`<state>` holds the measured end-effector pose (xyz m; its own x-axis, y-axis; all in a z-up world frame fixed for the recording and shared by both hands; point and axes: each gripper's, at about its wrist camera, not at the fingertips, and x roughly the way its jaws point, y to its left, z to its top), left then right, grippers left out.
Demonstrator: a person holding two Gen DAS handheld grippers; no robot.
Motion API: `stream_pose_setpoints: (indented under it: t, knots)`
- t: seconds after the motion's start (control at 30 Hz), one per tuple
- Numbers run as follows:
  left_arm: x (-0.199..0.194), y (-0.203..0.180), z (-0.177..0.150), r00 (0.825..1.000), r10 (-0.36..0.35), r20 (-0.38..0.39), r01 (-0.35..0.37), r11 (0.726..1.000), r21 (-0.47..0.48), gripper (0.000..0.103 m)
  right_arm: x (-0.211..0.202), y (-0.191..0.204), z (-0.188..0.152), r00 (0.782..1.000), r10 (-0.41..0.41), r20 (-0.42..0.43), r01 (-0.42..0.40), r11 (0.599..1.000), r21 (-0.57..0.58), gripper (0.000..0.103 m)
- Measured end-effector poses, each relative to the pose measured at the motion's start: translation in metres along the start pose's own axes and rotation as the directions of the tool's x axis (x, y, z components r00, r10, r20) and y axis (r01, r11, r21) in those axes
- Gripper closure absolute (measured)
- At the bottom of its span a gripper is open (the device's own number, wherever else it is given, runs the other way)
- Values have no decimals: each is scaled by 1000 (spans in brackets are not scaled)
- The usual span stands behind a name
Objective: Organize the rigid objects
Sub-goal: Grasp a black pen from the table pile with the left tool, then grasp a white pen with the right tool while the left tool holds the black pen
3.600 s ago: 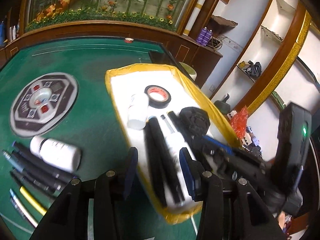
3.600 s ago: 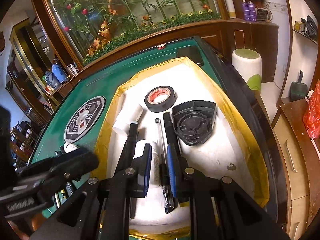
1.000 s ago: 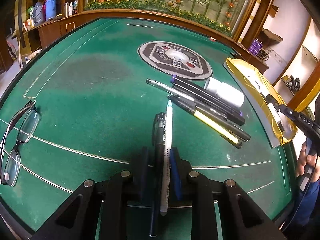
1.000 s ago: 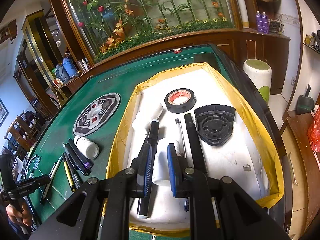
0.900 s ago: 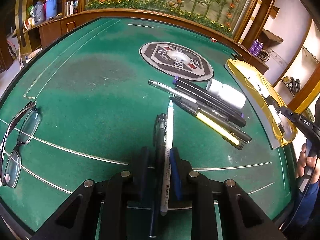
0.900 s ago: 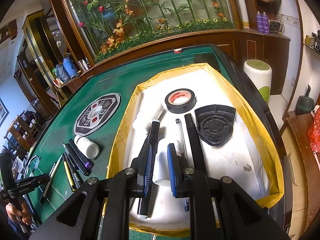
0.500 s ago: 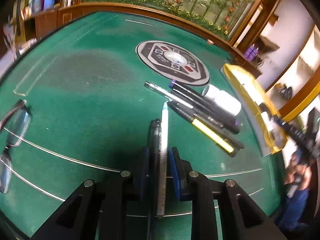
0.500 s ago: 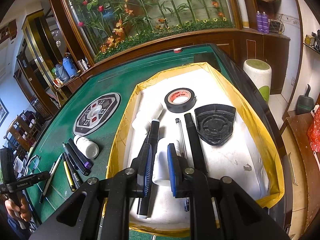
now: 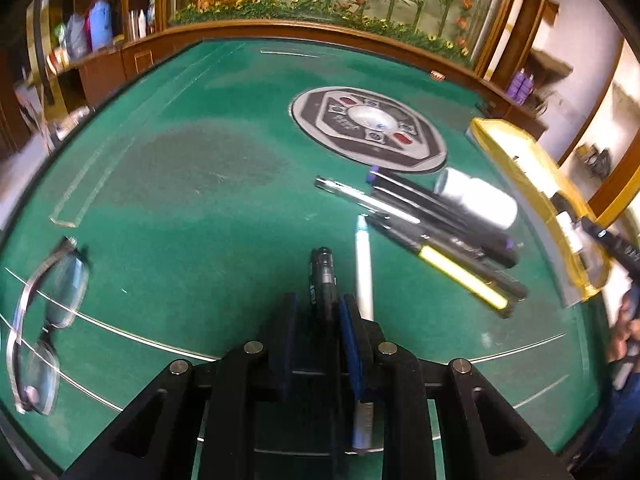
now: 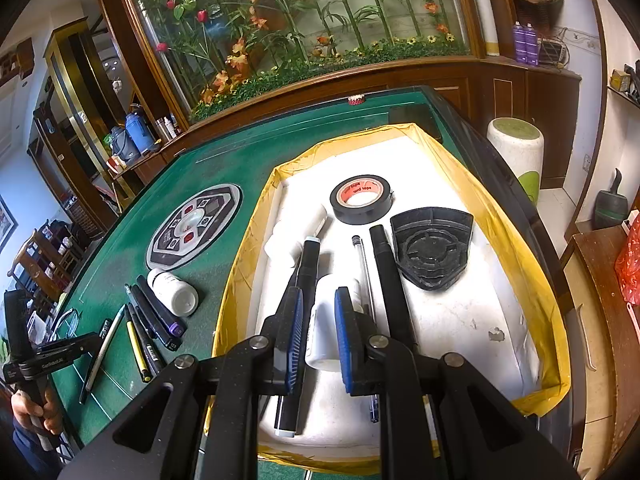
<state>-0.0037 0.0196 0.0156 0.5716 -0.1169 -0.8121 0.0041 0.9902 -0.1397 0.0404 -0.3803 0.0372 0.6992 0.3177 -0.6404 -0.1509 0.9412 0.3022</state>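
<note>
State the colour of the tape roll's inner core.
Orange-red; the tape roll in the tray shows best in the right wrist view.
</note>
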Motion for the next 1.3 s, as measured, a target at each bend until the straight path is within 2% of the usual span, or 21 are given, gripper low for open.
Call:
stream_pose_setpoints:
  t: [0.13,0.17,0.27,0.33,0.47,0.57,0.63,0.7,0.8,0.83,1.13,1.3]
  knots:
    - [-1,-5,-5,999,48,3,-48,998,48,80,0,0,0,1000,0,1,0,1000,-3,88]
    - [-3,-4,-7,998,55,6,-56,997,45,80,0,1,0,1000,0,2,0,1000,-5,88]
    - [-6,2,-13,997,69,23,-69,998,13,89,-2,5,-1,1000,8,17,-7,1000,-25,88]
    - [-9,7,-15,998,54,35,-53,999,-5,89,-5,10,-1,999,20,31,-19,999,-32,88]
    - [-9,11,-15,998,36,41,-35,999,-26,89,-13,42,-6,993,118,1,-118,992,-53,88]
    - [-9,11,-15,999,30,44,-29,999,-26,89,-5,91,-14,968,226,-107,-236,968,-88,88]
    - [-10,16,-16,999,2,47,0,999,-47,89,6,123,-21,936,294,-194,-317,944,-98,88]
    - [-10,18,-16,999,-15,48,18,998,-56,89,22,154,-30,908,316,-276,-356,928,-112,88]
    - [-11,16,-16,999,-7,49,9,999,-47,89,47,194,-44,868,316,-384,-387,914,-122,88]
    - [-11,15,-16,999,-6,49,8,999,-46,89,55,207,-47,861,302,-409,-382,915,-131,88]
    - [-12,19,-17,998,-29,52,32,998,-61,89,86,254,-50,863,186,-470,-305,933,-191,88]
    - [-12,21,-17,998,-36,54,40,997,-69,89,104,275,-51,855,125,-503,-275,932,-236,88]
